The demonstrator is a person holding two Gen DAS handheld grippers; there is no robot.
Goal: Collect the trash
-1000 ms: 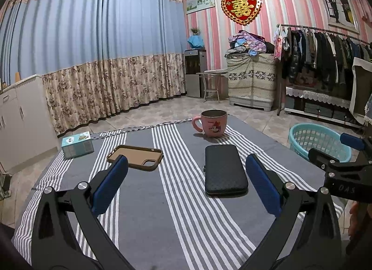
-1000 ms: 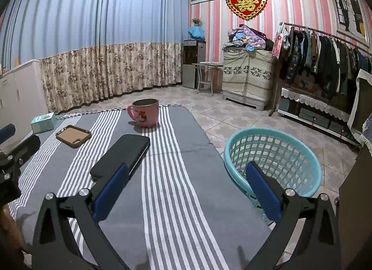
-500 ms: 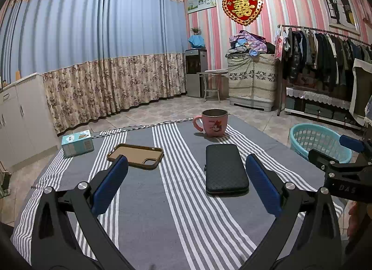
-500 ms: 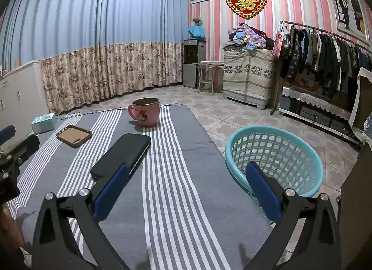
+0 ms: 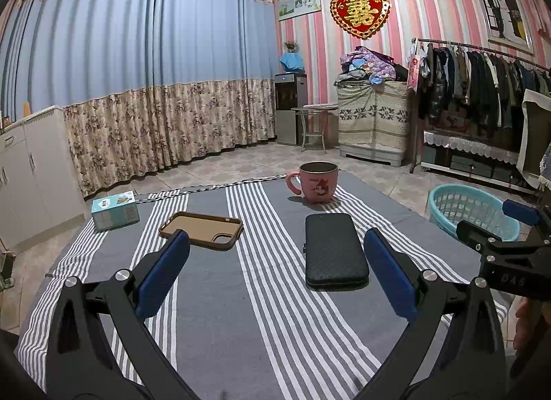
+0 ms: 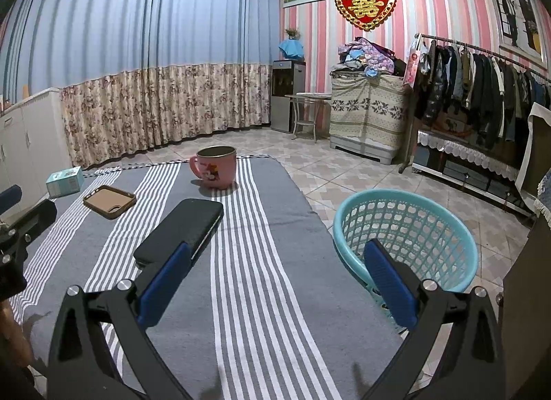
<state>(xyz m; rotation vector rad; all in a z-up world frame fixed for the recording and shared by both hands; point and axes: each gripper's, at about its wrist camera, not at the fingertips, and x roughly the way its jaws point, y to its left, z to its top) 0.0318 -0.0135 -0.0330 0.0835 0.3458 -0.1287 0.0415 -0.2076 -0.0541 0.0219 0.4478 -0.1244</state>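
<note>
Both claws, left gripper [image 5: 275,272] and right gripper [image 6: 275,279], gape released at frame bottom. A black rectangular case [image 5: 334,248] lies centre-frame on the grey striped cloth [image 5: 268,314]; the turquoise plastic basket [image 6: 406,228] sits right.

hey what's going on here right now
A person holds a gripper in each hand over a striped cloth. Both the left gripper and the right gripper are open and empty. On the cloth lie a pink mug, a black case, a brown phone case and a small box. A teal basket sits beside the cloth, with nothing visible in it. Nothing has been grasped.
</note>
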